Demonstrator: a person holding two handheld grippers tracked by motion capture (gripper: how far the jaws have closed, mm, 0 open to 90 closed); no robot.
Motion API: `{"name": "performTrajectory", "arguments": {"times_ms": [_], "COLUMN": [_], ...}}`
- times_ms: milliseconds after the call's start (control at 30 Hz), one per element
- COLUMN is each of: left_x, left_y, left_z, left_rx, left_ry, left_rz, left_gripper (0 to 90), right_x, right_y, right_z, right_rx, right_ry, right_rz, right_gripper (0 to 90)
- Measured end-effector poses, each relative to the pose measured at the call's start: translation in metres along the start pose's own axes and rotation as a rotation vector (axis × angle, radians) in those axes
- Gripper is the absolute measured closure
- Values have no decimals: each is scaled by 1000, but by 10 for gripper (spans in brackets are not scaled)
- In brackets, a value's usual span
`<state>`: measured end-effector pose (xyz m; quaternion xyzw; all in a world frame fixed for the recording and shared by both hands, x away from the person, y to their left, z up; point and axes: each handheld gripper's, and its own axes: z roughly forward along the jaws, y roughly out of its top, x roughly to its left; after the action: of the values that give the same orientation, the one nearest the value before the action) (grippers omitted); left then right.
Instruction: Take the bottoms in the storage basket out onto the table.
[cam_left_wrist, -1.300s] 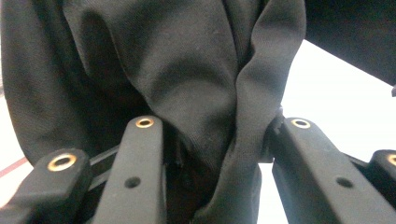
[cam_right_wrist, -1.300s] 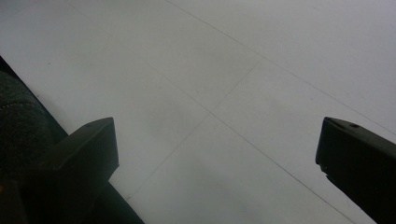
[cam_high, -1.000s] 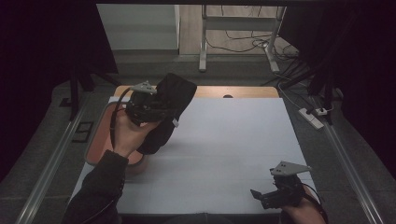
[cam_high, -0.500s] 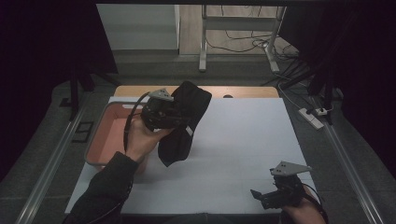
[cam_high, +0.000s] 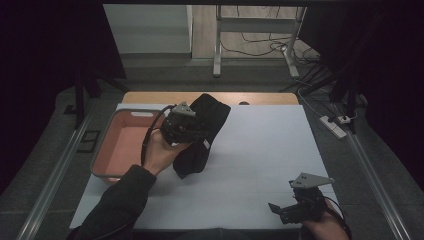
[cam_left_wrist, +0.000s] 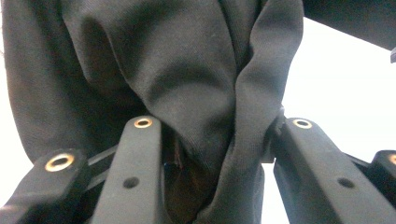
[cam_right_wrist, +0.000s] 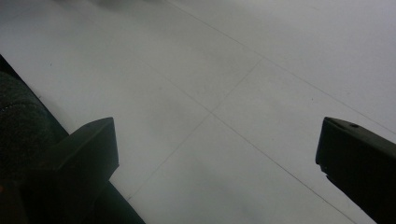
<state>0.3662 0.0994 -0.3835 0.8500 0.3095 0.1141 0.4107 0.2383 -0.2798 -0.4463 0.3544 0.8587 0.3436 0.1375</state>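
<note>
A black cloth (cam_high: 210, 117) hangs bunched from my left gripper (cam_high: 192, 131), just right of the tray and over the white table sheet (cam_high: 260, 150). Its lower end (cam_high: 189, 167) droops to the sheet. In the left gripper view the black cloth (cam_left_wrist: 187, 70) is pinched in folds between the two jaws, so my left gripper (cam_left_wrist: 222, 123) is shut on it. My right gripper (cam_high: 285, 210) rests low at the front right corner of the sheet. Its jaws stand wide apart over bare white surface, and nothing is between them in the right gripper view (cam_right_wrist: 215, 154).
A salmon tray with a grey rim (cam_high: 106, 145) sits at the left edge of the sheet. A wooden table edge (cam_high: 260, 98) runs along the back. A power strip (cam_high: 332, 125) and cables lie on the floor to the right. A metal stand (cam_high: 218, 45) is behind.
My left hand has carried the black cloth to the right and downward, off the tray, so the tray's inside now shows. The right gripper has stayed put.
</note>
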Motion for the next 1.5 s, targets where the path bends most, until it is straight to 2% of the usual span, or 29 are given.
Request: {"name": "performTrajectory", "arguments": {"times_ms": [133, 467, 1000, 1500], "left_x": [1, 2, 2, 6], "left_y": [-4, -11, -24, -37], "left_z": [8, 25, 56, 78], "left_rx": [15, 43, 125, 182], "left_ry": [8, 2, 0, -2], "left_rz": [12, 5, 12, -11], "left_gripper": [635, 630, 624, 624], "right_x": [-1, -2, -3, -2], "right_y": [0, 0, -1, -1], "right_z": [0, -1, -2, -1], "right_rx": [-5, -12, -15, -10], "right_ry": [1, 10, 17, 15], "right_rz": [4, 20, 18, 8], "right_gripper": [0, 0, 0, 0]}}
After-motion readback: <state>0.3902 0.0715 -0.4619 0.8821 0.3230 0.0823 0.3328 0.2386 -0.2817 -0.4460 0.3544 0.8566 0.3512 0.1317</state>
